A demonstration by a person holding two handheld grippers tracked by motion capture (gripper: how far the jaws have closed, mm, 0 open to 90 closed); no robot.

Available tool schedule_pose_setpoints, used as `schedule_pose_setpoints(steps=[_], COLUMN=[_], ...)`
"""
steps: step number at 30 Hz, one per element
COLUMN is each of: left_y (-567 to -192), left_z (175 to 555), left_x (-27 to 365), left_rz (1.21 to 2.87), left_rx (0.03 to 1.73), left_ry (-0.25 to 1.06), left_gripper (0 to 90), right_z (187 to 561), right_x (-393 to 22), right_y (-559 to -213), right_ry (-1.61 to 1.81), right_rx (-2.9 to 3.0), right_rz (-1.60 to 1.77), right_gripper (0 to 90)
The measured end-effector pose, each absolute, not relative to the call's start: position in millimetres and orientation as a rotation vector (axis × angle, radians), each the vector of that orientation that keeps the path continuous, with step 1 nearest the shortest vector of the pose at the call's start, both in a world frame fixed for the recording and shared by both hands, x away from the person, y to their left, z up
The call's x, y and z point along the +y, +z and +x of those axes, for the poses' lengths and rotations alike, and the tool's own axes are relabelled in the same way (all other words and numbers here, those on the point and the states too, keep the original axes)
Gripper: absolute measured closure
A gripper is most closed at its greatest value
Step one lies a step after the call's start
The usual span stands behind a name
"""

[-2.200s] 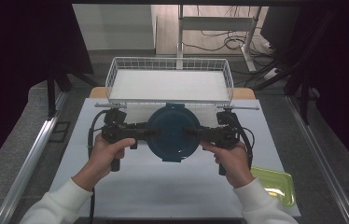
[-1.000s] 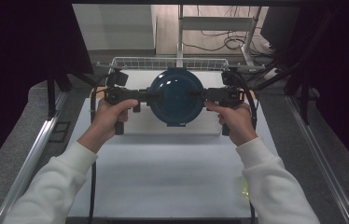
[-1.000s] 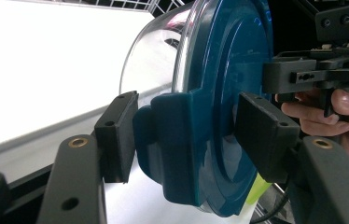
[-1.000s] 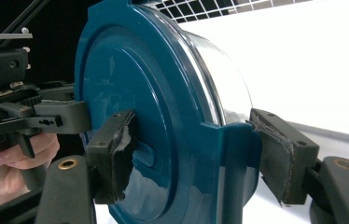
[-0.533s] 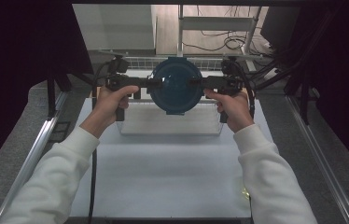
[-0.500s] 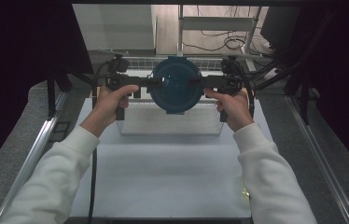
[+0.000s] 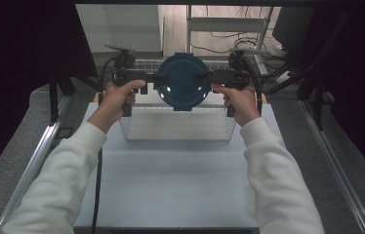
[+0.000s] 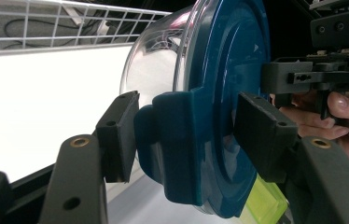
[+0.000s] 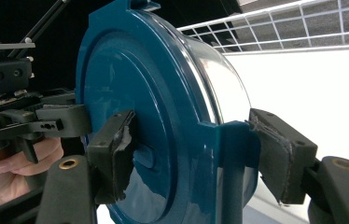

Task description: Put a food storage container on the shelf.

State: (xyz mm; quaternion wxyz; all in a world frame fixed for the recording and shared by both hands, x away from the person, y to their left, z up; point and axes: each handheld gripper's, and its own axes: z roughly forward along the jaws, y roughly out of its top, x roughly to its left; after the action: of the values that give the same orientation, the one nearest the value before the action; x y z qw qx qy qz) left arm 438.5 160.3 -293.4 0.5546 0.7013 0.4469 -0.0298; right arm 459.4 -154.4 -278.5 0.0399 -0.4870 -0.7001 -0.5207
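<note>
Between the matt black jaws, a glossy teal plastic lid (image 9: 163,116) on a clear, shiny bowl (image 8: 158,65); white wire basket (image 7: 178,127) beyond.

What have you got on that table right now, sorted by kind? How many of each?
Hand-held grippers: 2, left and right
Containers with blue lid: 1, clamped between both
Wire baskets: 1
Green trays: 1
Total: 5
</note>
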Motion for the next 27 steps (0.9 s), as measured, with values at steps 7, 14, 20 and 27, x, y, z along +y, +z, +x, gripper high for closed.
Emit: schedule_pose_setpoints(steps=[7, 14, 20, 27], left_y=[-301, -305, -315, -321], left_z=[459, 470, 479, 488], left_x=[163, 165, 165, 165], left_rz=[1.647, 1.639, 1.608, 1.560], left_rx=[1.066, 1.087, 1.120, 1.169], left_ry=[-0.112, -0.129, -0.158, -0.185], left_gripper=[42.4, 42.3, 42.2, 41.2], right_z=[475, 491, 499, 510], right_x=[-151, -149, -148, -149], right_y=[-278, -283, -291, -298], right_ry=[-1.563, -1.546, -1.538, -1.540], right_rx=[-2.171, -2.142, -2.098, -2.011], right_rz=[-1.518, -1.536, -1.568, -1.622], right_gripper=[33.3, 33.3, 33.6, 33.6])
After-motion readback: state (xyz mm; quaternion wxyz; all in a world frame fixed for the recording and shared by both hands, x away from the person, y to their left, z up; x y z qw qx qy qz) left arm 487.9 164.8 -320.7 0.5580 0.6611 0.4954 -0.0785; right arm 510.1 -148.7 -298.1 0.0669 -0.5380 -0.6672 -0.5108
